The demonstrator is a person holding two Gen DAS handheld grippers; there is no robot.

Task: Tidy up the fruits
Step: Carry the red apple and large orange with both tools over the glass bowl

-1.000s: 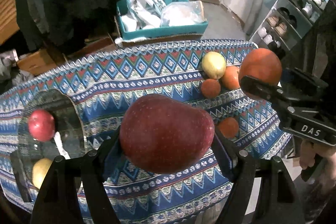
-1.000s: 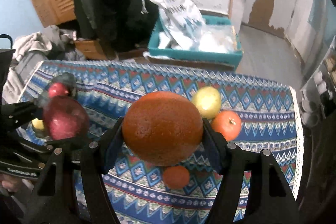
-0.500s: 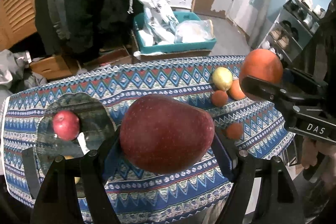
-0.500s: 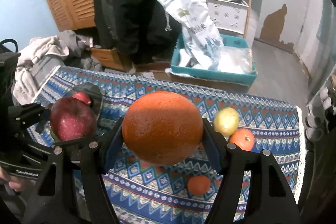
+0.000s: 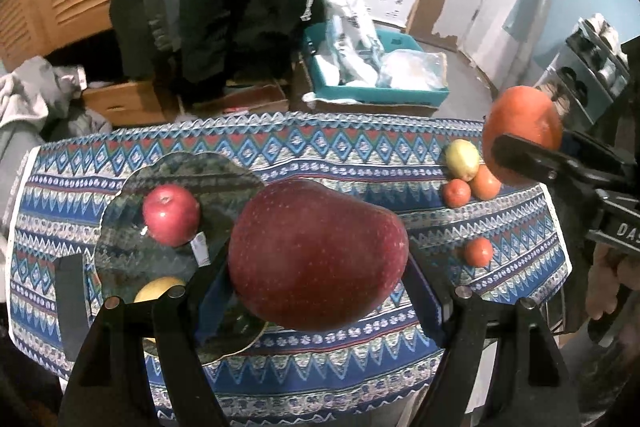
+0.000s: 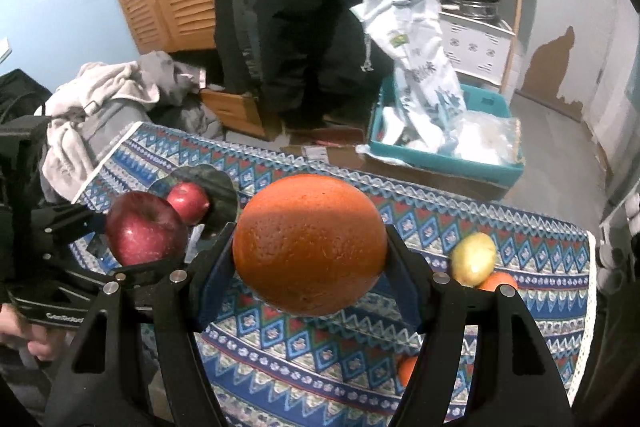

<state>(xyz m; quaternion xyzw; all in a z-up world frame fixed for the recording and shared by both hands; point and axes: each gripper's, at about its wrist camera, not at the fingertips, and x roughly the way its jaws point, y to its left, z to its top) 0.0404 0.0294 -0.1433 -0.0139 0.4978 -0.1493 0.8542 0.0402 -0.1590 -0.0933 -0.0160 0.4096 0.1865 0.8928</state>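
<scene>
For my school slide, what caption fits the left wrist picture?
Left gripper holds a big red apple above the patterned tablecloth, near a glass plate with a smaller apple.

So the counter (image 5: 360, 163) is covered edge to edge in a blue zigzag-patterned cloth (image 5: 304, 355). A dark glass plate (image 5: 132, 251) sits on the cloth. Well off to the right of the plate there's a tight little cluster: a yellow-green fruit (image 5: 463, 159) with a small orange (image 5: 456, 193) and a bigger orange (image 5: 485, 183) touching it. Nearer the front edge, also right of the plate, one more small orange (image 5: 478, 251) sits alone.
</scene>
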